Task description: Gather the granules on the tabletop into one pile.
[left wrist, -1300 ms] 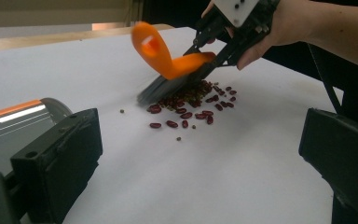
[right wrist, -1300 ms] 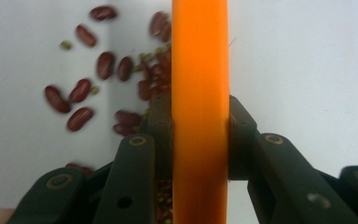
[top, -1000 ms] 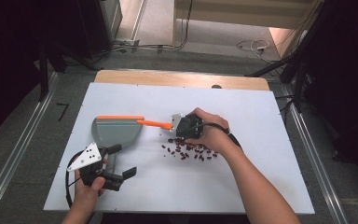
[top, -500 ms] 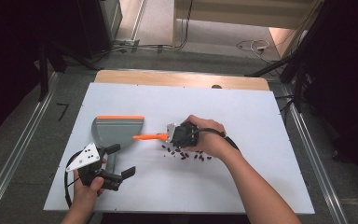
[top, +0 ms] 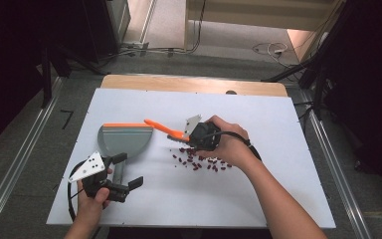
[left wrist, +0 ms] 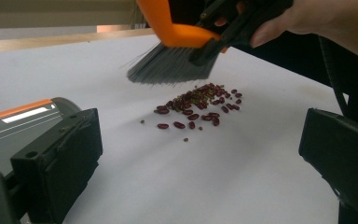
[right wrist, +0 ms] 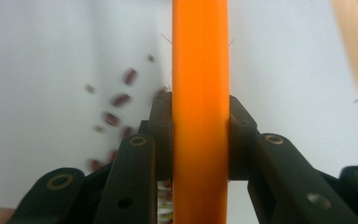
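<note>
We see the orange brush [top: 165,129] clamped in our right gripper [top: 191,137], bristles lifted just above the red beans [top: 199,160] scattered mid-worktop [top: 258,189]. Near the left edge lies the grey dustpan [top: 124,142], its handle between our left gripper's [top: 124,172] wide-apart jaws, untouched.

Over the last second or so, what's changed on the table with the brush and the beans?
The right tool, shut on the orange brush, swept it toward the red beans, then lifted it; the bristles now hang just above the pile. Some beans shifted slightly with the sweep. The grey dustpan stayed in place, and so did the left tool, open around the dustpan's handle.
</note>
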